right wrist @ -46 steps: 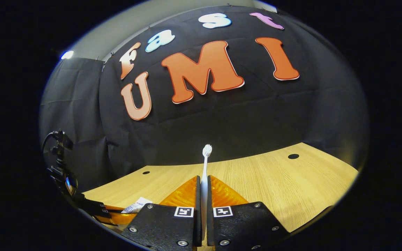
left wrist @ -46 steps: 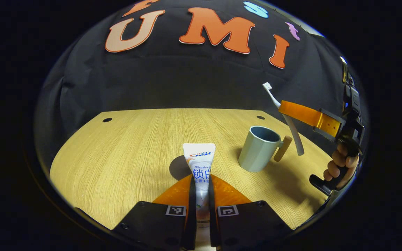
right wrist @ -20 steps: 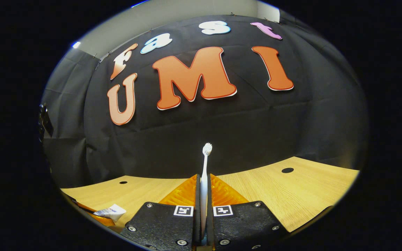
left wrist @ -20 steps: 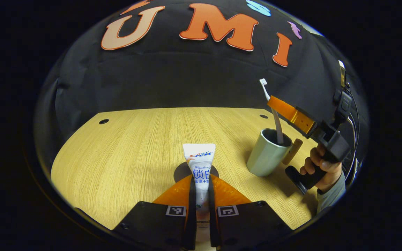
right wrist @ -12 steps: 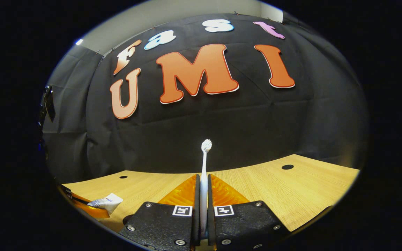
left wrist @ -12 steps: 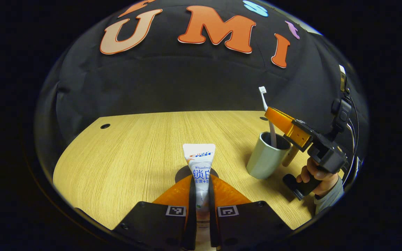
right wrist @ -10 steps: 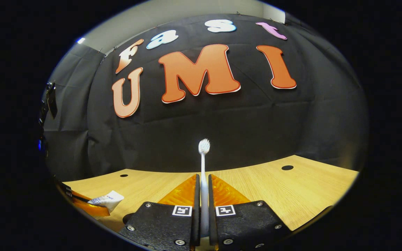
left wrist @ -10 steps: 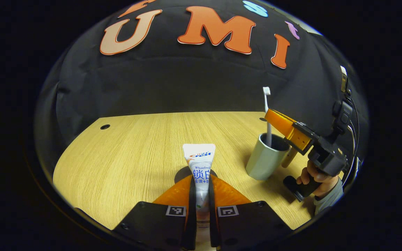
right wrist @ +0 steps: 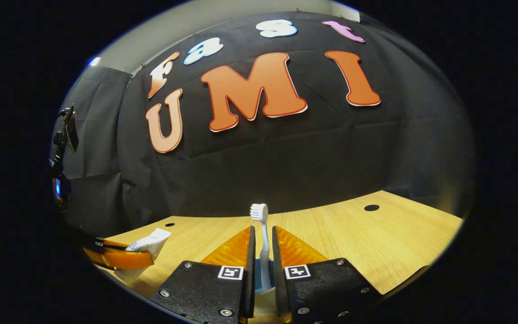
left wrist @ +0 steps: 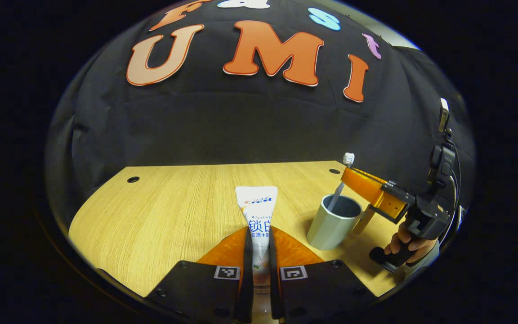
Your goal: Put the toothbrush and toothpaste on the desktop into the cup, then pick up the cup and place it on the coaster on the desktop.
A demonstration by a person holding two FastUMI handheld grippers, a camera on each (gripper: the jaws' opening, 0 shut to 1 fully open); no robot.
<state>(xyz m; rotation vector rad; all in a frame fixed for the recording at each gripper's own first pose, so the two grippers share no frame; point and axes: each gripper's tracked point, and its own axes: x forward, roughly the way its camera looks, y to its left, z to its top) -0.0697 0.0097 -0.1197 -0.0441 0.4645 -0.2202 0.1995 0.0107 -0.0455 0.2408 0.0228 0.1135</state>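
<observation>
Toothpaste (left wrist: 257, 211) clamped in left gripper (left wrist: 259, 270) jaws. Toothbrush (left wrist: 339, 186) stood in cup (left wrist: 332, 222), table (left wrist: 173, 202) right edge; right gripper (right wrist: 261, 265) jaws narrowly parted around it.

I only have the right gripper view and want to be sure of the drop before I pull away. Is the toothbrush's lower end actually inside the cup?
Observer: Yes. In the left gripper view the toothbrush has its lower end down in the cup, and it leans with its head up by the right gripper.
Operator: Is the cup standing properly?
Observer: It is upright on the desk. Its handle points toward the hand holding the right gripper.
Operator: And the toothpaste?
Observer: The left gripper is shut on the toothpaste. The tube is not over the cup, which stands off to its right in that view.
</observation>
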